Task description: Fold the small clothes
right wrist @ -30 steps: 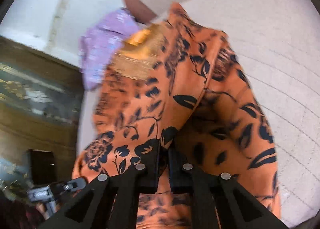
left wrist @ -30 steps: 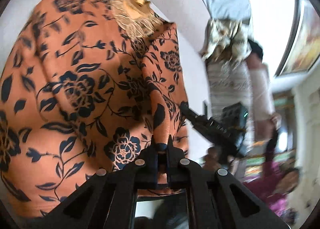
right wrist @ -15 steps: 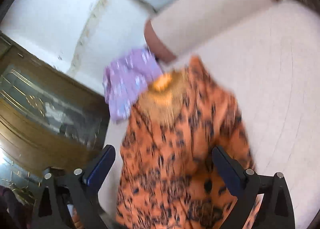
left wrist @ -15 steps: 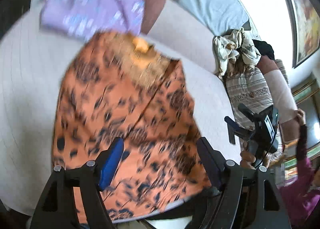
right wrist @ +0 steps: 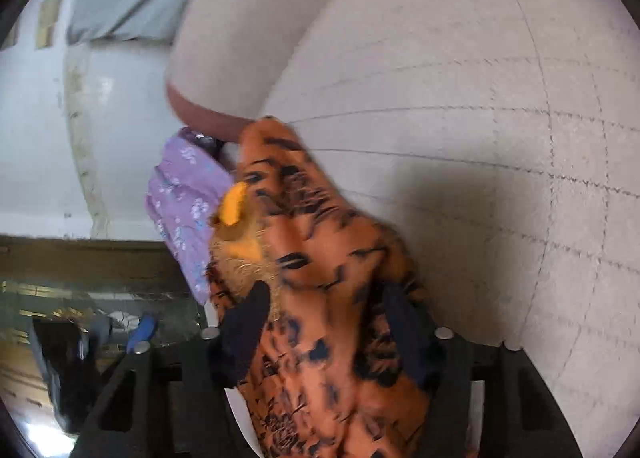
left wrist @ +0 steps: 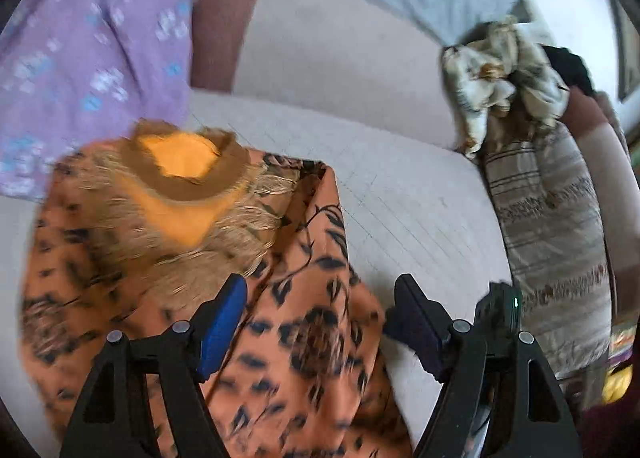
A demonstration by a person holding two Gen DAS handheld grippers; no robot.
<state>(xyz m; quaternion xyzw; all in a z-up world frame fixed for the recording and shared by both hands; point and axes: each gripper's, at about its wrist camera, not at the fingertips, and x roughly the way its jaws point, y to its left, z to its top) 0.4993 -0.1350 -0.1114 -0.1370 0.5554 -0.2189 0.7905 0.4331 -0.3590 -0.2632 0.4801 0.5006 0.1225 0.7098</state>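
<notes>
Lying rumpled: orange floral garment [left wrist: 304, 298] | fringed neckline | on pale cushion [left wrist: 420, 197]

You had bare cushion [left wrist: 420, 197] free right of the orange garment [left wrist: 304, 298]; the purple cloth [left wrist: 88, 57] and backrest [left wrist: 328, 57] blocked the far side.

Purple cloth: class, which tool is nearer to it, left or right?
Left. The left tool is beside the purple cloth; the right tool is at the orange garment's far side.
</notes>
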